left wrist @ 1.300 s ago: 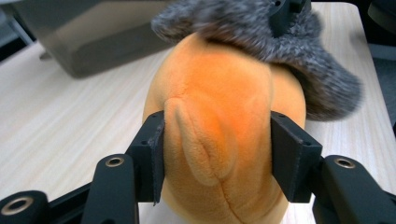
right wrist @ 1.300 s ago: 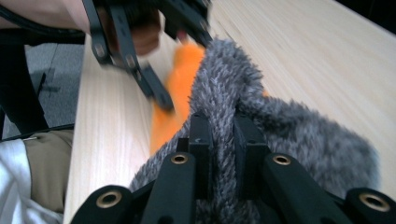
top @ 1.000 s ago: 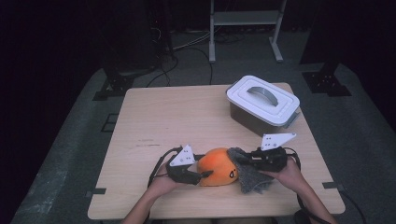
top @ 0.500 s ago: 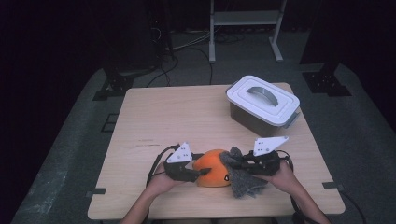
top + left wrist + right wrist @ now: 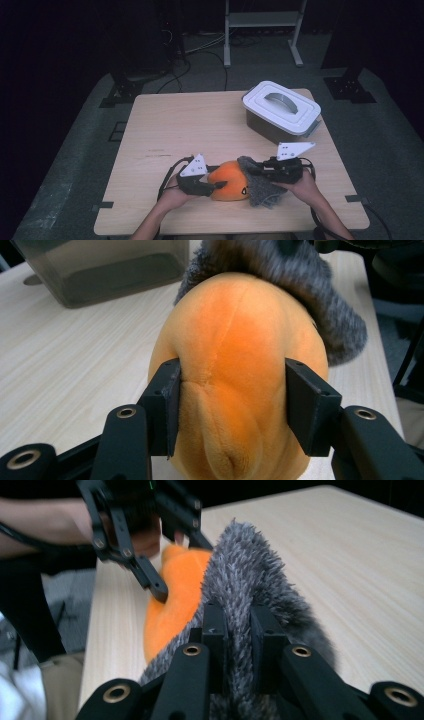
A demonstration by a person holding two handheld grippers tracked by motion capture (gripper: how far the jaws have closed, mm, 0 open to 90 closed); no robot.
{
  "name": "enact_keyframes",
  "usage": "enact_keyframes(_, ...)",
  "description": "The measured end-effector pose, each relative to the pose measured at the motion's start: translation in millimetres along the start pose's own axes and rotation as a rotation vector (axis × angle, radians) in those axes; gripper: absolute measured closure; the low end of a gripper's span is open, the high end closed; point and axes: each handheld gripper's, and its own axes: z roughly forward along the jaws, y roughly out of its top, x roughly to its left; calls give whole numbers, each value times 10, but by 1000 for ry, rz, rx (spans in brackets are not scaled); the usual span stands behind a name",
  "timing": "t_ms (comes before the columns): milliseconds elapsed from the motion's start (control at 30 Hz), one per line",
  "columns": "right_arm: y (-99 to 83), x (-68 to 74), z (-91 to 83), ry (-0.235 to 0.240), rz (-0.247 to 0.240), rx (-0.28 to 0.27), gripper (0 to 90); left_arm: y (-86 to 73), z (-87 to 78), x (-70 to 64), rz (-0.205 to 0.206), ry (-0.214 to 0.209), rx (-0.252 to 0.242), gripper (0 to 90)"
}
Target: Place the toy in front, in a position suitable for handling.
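Currently, a soft orange plush toy with a grey fuzzy fabric part is held between two tools near the front edge of the light wooden table. Left of the toy, the left gripper is seen with its jaws pressed into the orange body from both sides, denting the plush. Right of the toy, the right gripper is seen with its jaws nearly closed on a thin fold of the grey fuzzy fabric. Well behind the toy and to its right, a grey plastic box with a white handled lid is left shut and untouched. As a judgement, the grasping is done: both ends are secured. What remains seems to be the handling itself, perhaps pulling the grey part over or off the orange body; which cannot be told.
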Motion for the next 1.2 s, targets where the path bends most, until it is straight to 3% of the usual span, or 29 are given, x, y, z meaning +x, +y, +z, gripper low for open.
enact_keyframes(33,-21,-6,33,0,-4,7,789,-7,-10,6,-6,8,-5,457)
enact_keyframes(100,-76,-57,25,11,34,-5,789,-18,-31,35,-32,24,-25,465)
enact_keyframes(133,-104,-86,11,-9,37,12,789,-19,-44,53,-50,28,-40,467)
enact_keyframes(267,-253,-176,-15,-51,74,75,788,-19,-65,63,-38,48,-51,469)
enact_keyframes(433,-64,-78,-40,-10,52,-39,787,4,-27,-14,21,22,-54,468)
enact_keyframes(500,-23,-29,21,3,26,-22,786,10,-36,-10,19,6,-50,443)
enact_keyframes(567,-70,-12,81,13,24,-1,786,5,-54,26,-18,-22,-47,364)
enact_keyframes(667,-116,-13,58,7,11,32,786,-5,-42,89,-114,-24,-25,186)
enact_keyframes(733,-126,-24,24,8,23,39,785,-24,-25,99,-118,-46,-30,232)
enact_keyframes(833,-7,9,-5,-1,-8,29,785,-2,-10,41,-50,-28,-35,392)
enact_keyframes(933,148,67,36,19,-50,6,785,21,4,-21,10,-1,-36,450)
enact_keyframes(1000,180,90,92,17,-71,17,785,17,-23,-18,24,20,-28,468)
enact_keyframes(1200,-49,-8,18,15,-9,64,788,-12,-42,2,16,-5,-31,482)
